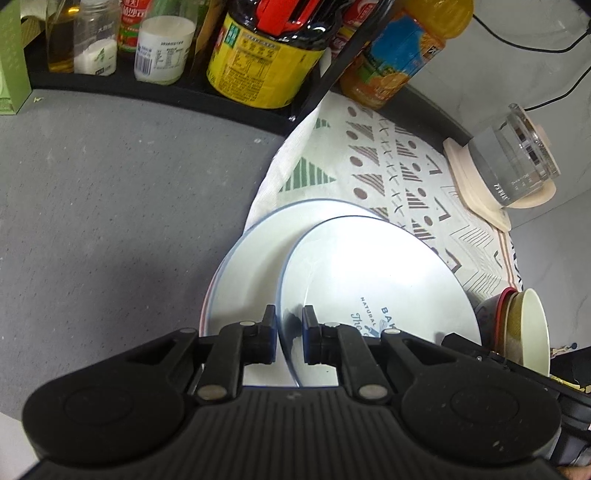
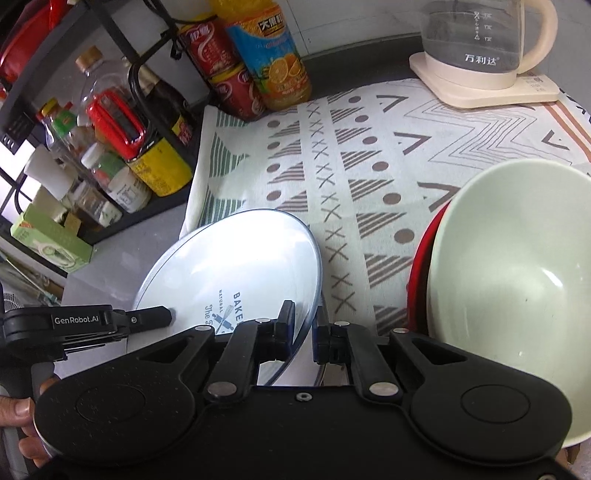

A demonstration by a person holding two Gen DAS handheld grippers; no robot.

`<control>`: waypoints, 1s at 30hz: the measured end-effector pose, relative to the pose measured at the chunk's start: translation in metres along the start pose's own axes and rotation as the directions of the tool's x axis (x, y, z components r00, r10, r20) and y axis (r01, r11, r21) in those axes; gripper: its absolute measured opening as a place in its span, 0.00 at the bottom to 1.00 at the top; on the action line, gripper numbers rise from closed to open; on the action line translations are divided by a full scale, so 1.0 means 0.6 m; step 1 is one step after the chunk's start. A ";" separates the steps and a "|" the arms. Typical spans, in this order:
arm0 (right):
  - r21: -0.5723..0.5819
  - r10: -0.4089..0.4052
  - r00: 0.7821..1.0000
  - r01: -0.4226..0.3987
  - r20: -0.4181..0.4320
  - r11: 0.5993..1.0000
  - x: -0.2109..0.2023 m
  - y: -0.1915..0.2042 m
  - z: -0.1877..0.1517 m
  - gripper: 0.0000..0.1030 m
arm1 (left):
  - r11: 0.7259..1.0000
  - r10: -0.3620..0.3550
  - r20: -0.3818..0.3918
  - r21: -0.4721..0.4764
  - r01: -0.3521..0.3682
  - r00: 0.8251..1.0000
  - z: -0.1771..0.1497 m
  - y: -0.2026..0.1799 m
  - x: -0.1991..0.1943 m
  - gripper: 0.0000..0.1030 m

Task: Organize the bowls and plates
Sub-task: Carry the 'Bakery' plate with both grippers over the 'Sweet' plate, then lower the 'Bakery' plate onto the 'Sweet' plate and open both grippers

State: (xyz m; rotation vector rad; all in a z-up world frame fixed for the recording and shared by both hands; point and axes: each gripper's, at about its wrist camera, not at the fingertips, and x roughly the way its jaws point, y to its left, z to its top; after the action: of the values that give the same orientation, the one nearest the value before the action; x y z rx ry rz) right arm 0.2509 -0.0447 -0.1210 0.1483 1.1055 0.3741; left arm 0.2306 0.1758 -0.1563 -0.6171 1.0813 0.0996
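Plates sat nearest of all: the left tool (image 1: 289, 317) was clenched on the near rim of a white plate with blue lettering (image 1: 369, 280), and the right tool (image 2: 303, 317) was clenched on the opposite rim of that same plate (image 2: 236, 266), so both tools carried it tilted above the worktop (image 1: 110, 206). In the left wrist view a second white plate (image 1: 251, 266) lay directly beneath it, partly on the grey worktop and partly on the patterned cloth (image 1: 399, 162). A person's hand (image 2: 26, 417) held the left tool's handle at the lower left of the right wrist view.

Just to the right of the plates stood a stack of bowls (image 2: 517, 280), a pale green one nested in a red one, resting on the cloth (image 2: 369, 177) and leaning.

Farther back, a glass kettle (image 2: 476, 40) sat on its cream base at the far edge of the cloth. An orange drink bottle (image 2: 273, 55) and red cans (image 2: 218, 62) stood beside a black rack (image 2: 92, 26), which held sauce bottles and jars, a large dark bottle with a yellow label (image 1: 258, 70) among them.
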 end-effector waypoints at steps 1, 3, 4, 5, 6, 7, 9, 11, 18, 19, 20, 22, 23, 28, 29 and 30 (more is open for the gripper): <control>-0.002 -0.002 1.000 0.002 -0.003 1.000 0.001 0.001 -0.001 0.09 | 1.000 0.002 -0.003 -0.004 -0.002 1.000 -0.001 0.002 0.001 0.09; -0.004 -0.006 1.000 0.006 -0.006 1.000 0.004 0.003 -0.003 0.09 | 1.000 0.005 -0.011 -0.012 -0.005 1.000 -0.002 0.004 0.005 0.10; -0.005 -0.009 1.000 0.009 -0.009 1.000 0.005 0.004 -0.004 0.09 | 1.000 0.008 -0.018 -0.016 -0.009 1.000 -0.002 0.005 0.008 0.10; -0.005 -0.013 1.000 0.013 -0.012 1.000 0.007 0.005 -0.005 0.09 | 1.000 0.014 -0.024 -0.018 -0.014 1.000 -0.003 0.006 0.010 0.10; -0.006 -0.016 1.000 0.016 -0.015 1.000 0.008 0.005 -0.007 0.09 | 1.000 0.017 -0.027 -0.020 -0.018 0.999 -0.004 0.007 0.012 0.11; -0.004 -0.015 1.000 0.015 -0.014 1.000 0.009 0.005 -0.009 0.09 | 1.000 0.017 -0.025 -0.024 -0.018 1.000 -0.005 0.009 0.012 0.11; -0.001 -0.014 1.000 0.014 -0.018 1.000 0.011 0.005 -0.011 0.09 | 0.999 0.019 -0.027 -0.028 -0.020 0.999 -0.005 0.012 0.014 0.11; -0.003 -0.016 1.000 0.016 -0.017 1.000 0.012 0.007 -0.012 0.09 | 0.999 0.030 -0.035 -0.027 -0.031 0.999 -0.002 0.014 0.014 0.12; -0.009 -0.024 0.999 0.024 -0.023 1.000 0.021 0.014 -0.017 0.09 | 0.999 0.048 0.032 -0.006 -0.048 0.998 0.012 0.016 -0.020 0.13; -0.007 -0.021 0.999 0.021 -0.028 1.000 0.023 0.014 -0.018 0.09 | 0.999 0.038 0.040 -0.006 -0.038 0.998 0.014 0.017 -0.025 0.13; -0.008 -0.021 0.999 0.020 -0.033 1.000 0.026 0.015 -0.019 0.10 | 1.000 0.029 0.046 -0.004 -0.029 0.999 0.017 0.017 -0.028 0.13; -0.016 -0.026 0.999 0.025 -0.038 1.000 0.030 0.021 -0.021 0.11 | 1.000 0.030 0.050 -0.002 -0.030 0.998 0.019 0.017 -0.032 0.13; -0.016 -0.027 0.999 0.027 -0.042 1.000 0.032 0.023 -0.022 0.11 | 0.999 0.032 0.048 -0.004 -0.032 0.998 0.020 0.018 -0.033 0.13; -0.001 -0.031 0.997 0.031 -0.069 1.000 0.039 0.028 -0.023 0.13 | 0.999 0.037 0.048 -0.002 -0.037 0.998 0.018 0.024 -0.030 0.13; 0.004 -0.032 0.997 0.033 -0.074 0.999 0.039 0.028 -0.023 0.13 | 0.999 0.041 0.044 -0.003 -0.041 0.998 0.018 0.025 -0.029 0.13; 0.008 -0.034 0.996 0.035 -0.079 0.999 0.039 0.029 -0.022 0.13 | 0.999 0.043 0.033 -0.009 -0.042 0.999 0.019 0.027 -0.028 0.13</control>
State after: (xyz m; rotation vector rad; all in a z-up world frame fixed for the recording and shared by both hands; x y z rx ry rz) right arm 0.2442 -0.0208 -0.1413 0.1235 1.1867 0.3463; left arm 0.2257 0.1985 -0.1454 -0.5978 1.0623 0.1506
